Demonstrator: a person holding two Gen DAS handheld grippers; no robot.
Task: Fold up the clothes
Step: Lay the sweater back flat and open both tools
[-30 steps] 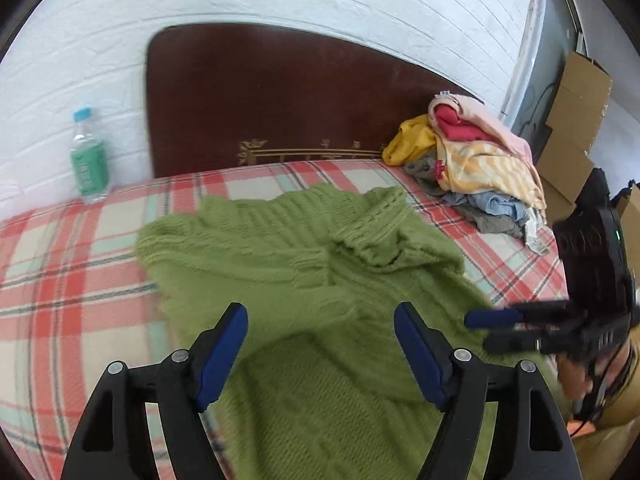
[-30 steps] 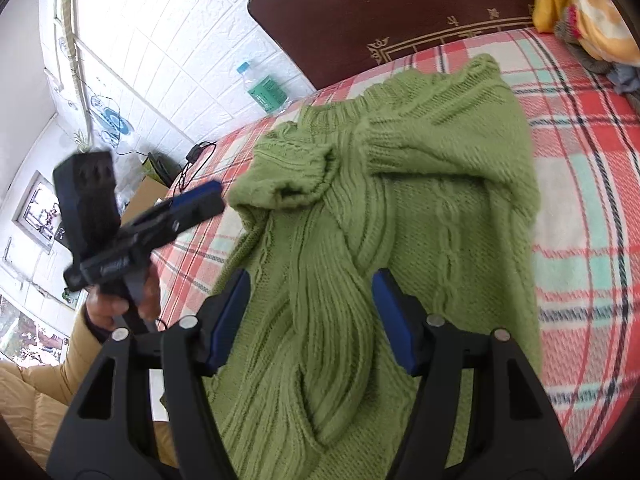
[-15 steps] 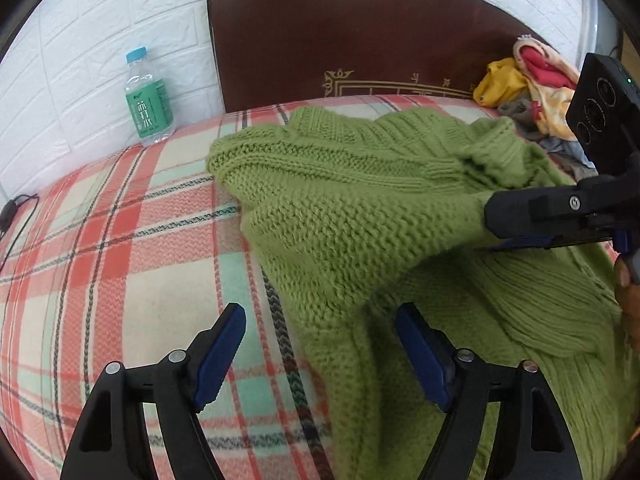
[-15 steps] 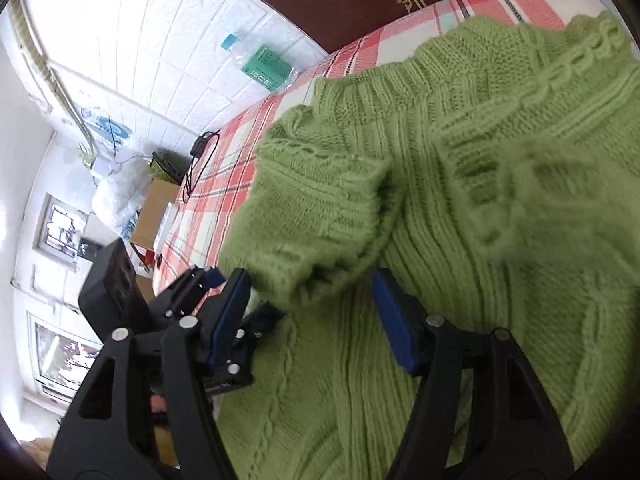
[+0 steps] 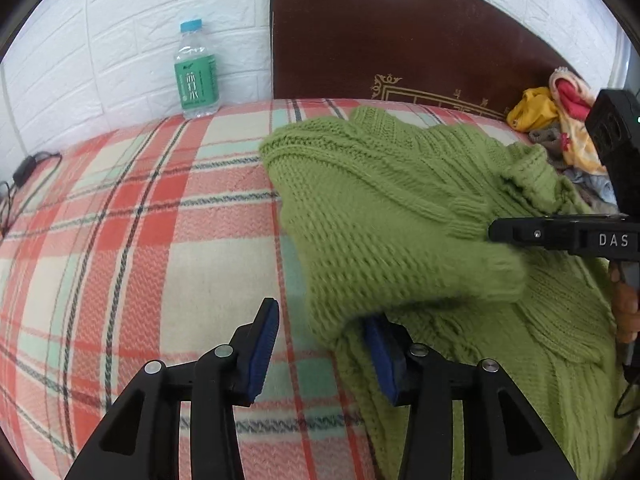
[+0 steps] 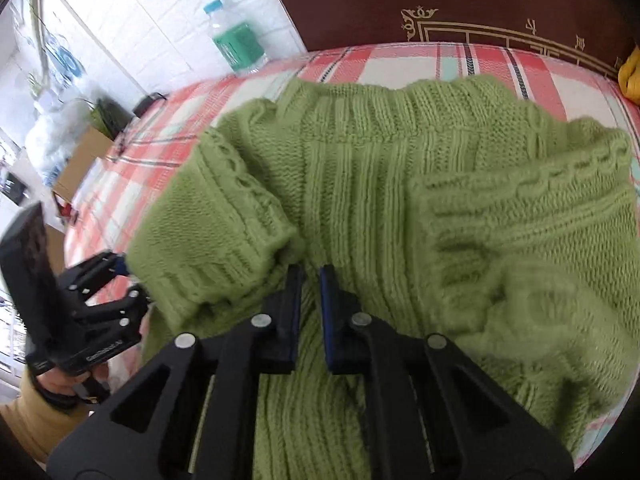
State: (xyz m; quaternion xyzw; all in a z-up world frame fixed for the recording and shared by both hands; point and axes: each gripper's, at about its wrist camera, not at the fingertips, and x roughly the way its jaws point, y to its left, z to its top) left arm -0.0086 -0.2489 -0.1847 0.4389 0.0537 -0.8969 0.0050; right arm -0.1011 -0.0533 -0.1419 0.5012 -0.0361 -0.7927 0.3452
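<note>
A green knitted sweater (image 5: 384,208) lies on the plaid bed, with both sleeves folded over its body (image 6: 360,168). My left gripper (image 5: 324,344) is open at the sweater's left edge; its right finger is partly under the folded sleeve cuff. My right gripper (image 6: 310,280) has its jaws almost together on the sweater's middle, beside the left sleeve cuff (image 6: 208,256); I cannot tell whether fabric is pinched. The right gripper also shows in the left wrist view (image 5: 560,236), and the left gripper in the right wrist view (image 6: 104,280).
A water bottle (image 5: 196,72) stands against the white brick wall by the dark headboard (image 5: 400,40). A pile of mixed clothes (image 5: 560,120) lies at the bed's far right. A cable (image 5: 24,176) lies at the bed's left edge. Plaid blanket (image 5: 120,260) shows left of the sweater.
Both grippers have moved closer to the sweater. The right gripper's jaws have closed from wide open to nearly together. The left gripper has narrowed a little and reached the sleeve edge.
</note>
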